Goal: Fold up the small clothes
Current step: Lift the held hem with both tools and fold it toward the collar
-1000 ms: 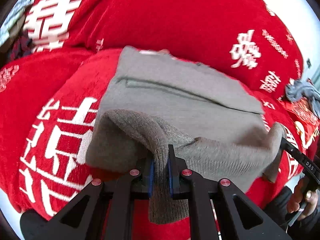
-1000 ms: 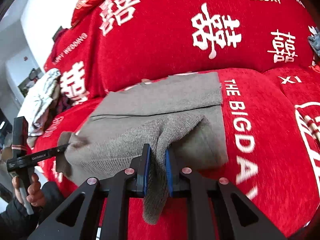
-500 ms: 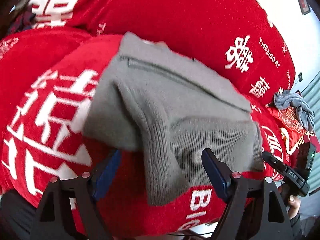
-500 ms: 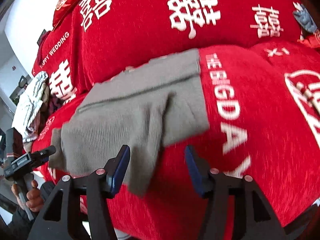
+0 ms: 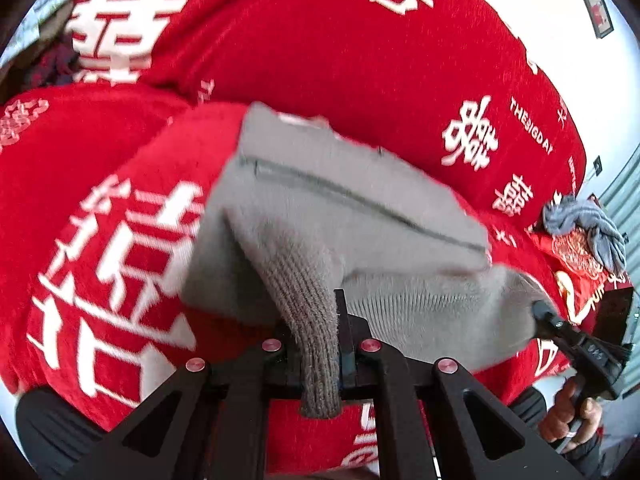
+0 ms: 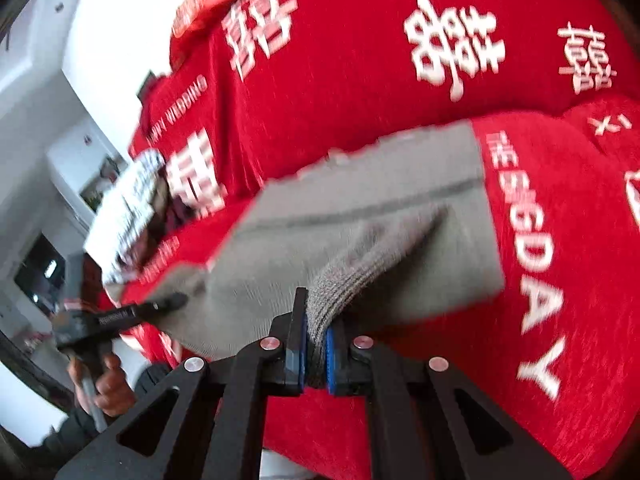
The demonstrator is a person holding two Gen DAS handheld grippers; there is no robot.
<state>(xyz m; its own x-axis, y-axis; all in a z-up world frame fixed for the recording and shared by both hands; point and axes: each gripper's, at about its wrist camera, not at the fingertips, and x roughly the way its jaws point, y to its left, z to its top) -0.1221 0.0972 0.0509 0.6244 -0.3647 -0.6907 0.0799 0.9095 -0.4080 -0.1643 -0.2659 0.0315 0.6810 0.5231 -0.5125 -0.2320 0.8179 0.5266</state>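
So the grey knit sweater [image 5: 340,216] is laid across the front of a red sofa cushion [image 5: 120,240], and its near hem is pinched at both lower corners. The left gripper [image 5: 318,344] is clamped on a ribbed bunch of hem at about 6 o'clock in the left wrist view, with a tail of knit hanging down through the jaws. Same story on the other side: the right gripper [image 6: 314,354] is closed tight on the ribbed corner at 6 o'clock in the right wrist view. Each tool can also be spotted from the opposite camera, the right one at 4 o'clock, the left one at 8 o'clock.

Judging by this, a bottom-to-top fold is being set up, hem gripped but not carried over yet. What's probably needed next: both corners lifted together, kept level, and swept toward 12 o'clock so the hem gets laid near the collar edge. Uneven pull would likely skew the crease, and knit this soft can be expected to sag in the middle.

The sofa is covered in a red throw printed with white double-happiness characters and "THE BIGDAY". A grey cloth [image 5: 584,232] is bunched at 3 o'clock in the left view, a pale patterned garment [image 6: 128,208] is heaped at 9 o'clock in the right. White walls are seen behind, with small picture frames [image 5: 598,12].
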